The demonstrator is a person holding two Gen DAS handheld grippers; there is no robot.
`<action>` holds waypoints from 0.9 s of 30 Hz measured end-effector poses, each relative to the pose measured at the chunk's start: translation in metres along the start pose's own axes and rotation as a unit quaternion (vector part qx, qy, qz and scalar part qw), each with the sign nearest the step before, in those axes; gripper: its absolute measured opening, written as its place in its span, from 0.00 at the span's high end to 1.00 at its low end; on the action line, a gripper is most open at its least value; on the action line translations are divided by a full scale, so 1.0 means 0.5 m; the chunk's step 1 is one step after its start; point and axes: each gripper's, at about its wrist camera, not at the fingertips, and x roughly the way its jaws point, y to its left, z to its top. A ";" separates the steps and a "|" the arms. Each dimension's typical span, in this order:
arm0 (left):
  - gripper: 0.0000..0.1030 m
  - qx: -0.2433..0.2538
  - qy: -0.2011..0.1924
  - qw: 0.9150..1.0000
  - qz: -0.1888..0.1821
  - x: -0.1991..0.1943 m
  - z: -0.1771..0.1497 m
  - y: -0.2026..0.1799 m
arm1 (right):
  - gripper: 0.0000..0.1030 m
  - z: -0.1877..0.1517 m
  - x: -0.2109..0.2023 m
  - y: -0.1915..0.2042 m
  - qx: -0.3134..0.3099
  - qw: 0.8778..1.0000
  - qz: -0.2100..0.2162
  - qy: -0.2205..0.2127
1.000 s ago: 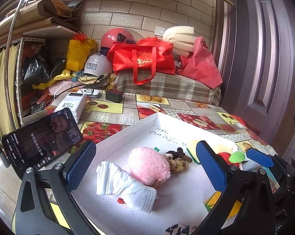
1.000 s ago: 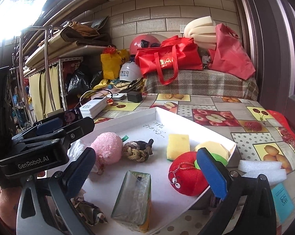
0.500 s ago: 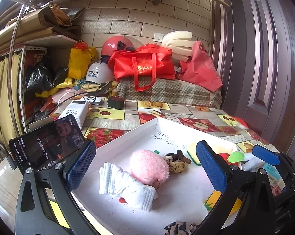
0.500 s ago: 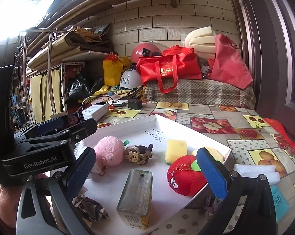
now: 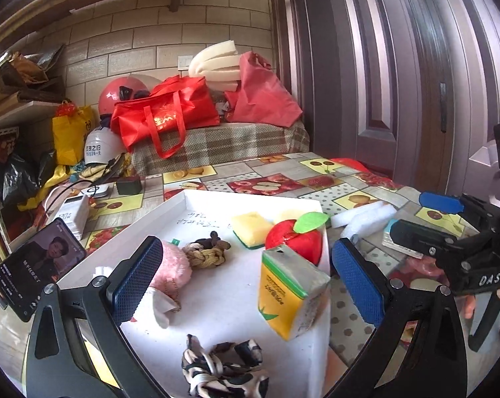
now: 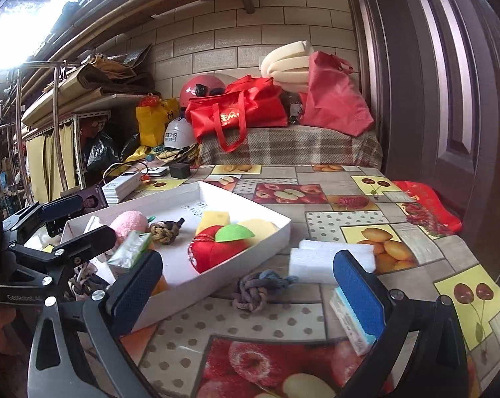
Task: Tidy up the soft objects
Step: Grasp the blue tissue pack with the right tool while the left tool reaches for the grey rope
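— What did the white tray [image 5: 183,199] hold?
— A red plush apple [image 5: 291,238] with a green leaf, a yellow sponge [image 5: 250,227], a pink pompom [image 6: 130,220] and a crumpled juice carton [image 5: 288,293].

— And the grippers?
— The left gripper [image 5: 246,275] hung over the tray, jaws spread, empty. The right gripper [image 6: 248,287], jaws also spread, hovered above a grey knotted rope [image 6: 258,290] lying on the bench [image 6: 349,199] just beside the tray.

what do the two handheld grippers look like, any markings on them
Both the left gripper and right gripper have black frames with silver screws and blue textured fingers. White lettering shows on each body: GenRobot.AI on the left, DAS on the right.
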 end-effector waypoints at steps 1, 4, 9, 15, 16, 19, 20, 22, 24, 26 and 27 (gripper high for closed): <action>0.00 0.004 0.004 1.000 -0.011 0.001 0.000 -0.012 | 0.00 -0.002 -0.003 -0.030 0.011 1.000 -0.015 0.008; 0.00 0.016 0.023 0.998 -0.049 0.010 0.003 -0.052 | 0.00 -0.010 0.003 -0.111 0.031 0.997 -0.046 0.051; 0.00 0.028 0.072 0.990 -0.118 0.047 0.006 -0.130 | 0.00 -0.032 0.057 -0.168 0.019 0.986 -0.038 0.159; 0.00 0.061 0.102 0.984 -0.136 0.096 0.015 -0.226 | 0.41 -0.059 0.123 -0.161 0.009 0.969 -0.008 0.247; 0.00 0.058 0.099 0.984 -0.136 0.098 0.017 -0.233 | 0.45 -0.057 0.120 -0.165 0.011 0.970 -0.010 0.241; 0.00 0.054 0.096 0.984 -0.141 0.109 0.022 -0.246 | 0.52 -0.054 0.105 -0.183 0.036 0.973 -0.001 0.227; 0.00 0.054 0.099 0.983 -0.142 0.117 0.024 -0.247 | 0.52 -0.053 0.098 -0.194 0.051 0.974 -0.001 0.220; 0.00 0.054 0.102 0.984 -0.136 0.139 0.030 -0.250 | 0.52 -0.052 0.089 -0.225 0.091 0.974 0.005 0.208; 0.00 0.059 0.112 0.983 -0.131 0.170 0.036 -0.256 | 0.52 -0.055 0.085 -0.254 0.130 0.971 0.014 0.202; 0.00 0.066 0.126 0.981 -0.129 0.201 0.041 -0.267 | 0.52 -0.059 0.082 -0.271 0.157 0.967 0.021 0.199; 0.00 0.070 0.134 0.980 -0.131 0.216 0.042 -0.273 | 0.52 -0.060 0.079 -0.275 0.164 0.966 0.025 0.197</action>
